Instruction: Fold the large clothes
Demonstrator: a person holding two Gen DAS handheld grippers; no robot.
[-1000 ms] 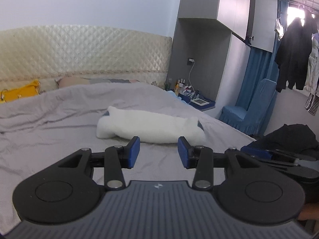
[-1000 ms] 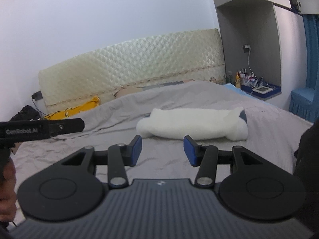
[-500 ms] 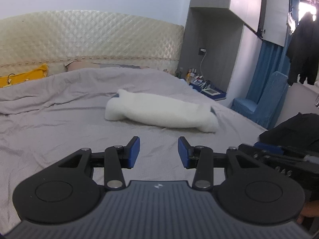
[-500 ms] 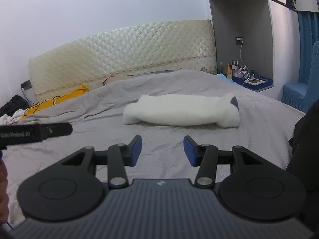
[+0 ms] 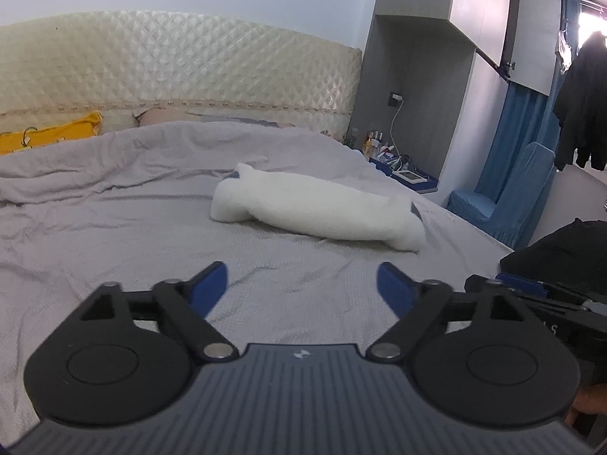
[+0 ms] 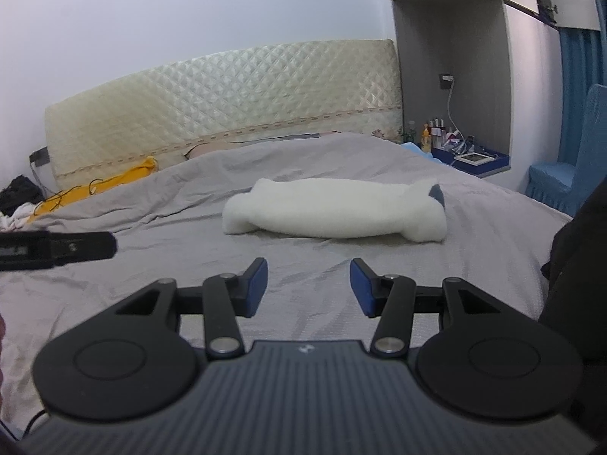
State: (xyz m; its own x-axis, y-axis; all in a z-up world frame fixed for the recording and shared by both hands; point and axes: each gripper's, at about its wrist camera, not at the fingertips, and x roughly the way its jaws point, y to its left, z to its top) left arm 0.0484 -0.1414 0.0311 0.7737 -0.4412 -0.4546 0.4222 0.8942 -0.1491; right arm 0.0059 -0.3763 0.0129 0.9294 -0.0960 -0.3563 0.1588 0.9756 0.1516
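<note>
Since a second ago you have brought both hands lower over the bed (image 5: 114, 227), so the white garment (image 5: 318, 210) now sits higher in each wrist view, and your left gripper (image 5: 301, 280) has gone from half spread to wide; its jaws are opening at this moment with nothing between them but bare sheet. Your right gripper (image 6: 308, 284) is about half open, as it was before, and it also holds nothing.

The white garment (image 6: 334, 212) lies on the grey sheet ahead of both grippers and well clear of them, roughly in the middle of the bed. It is a long, plump bundle, and its long axis runs across your line of approach, left to right in both views, not pointing away from you. A grey patch shows at its right end (image 6: 436, 191).

From the left wrist view the bundle sits ahead and a little to the right, with its left end almost in line with that gripper. From the right wrist view it is nearly dead ahead, its right end just off to the right. So I judge that each hand has its own end: left for the left end, right for the end with the grey patch. Neither looks clearly nearer. You will need to reach forward with both to take hold.
</note>
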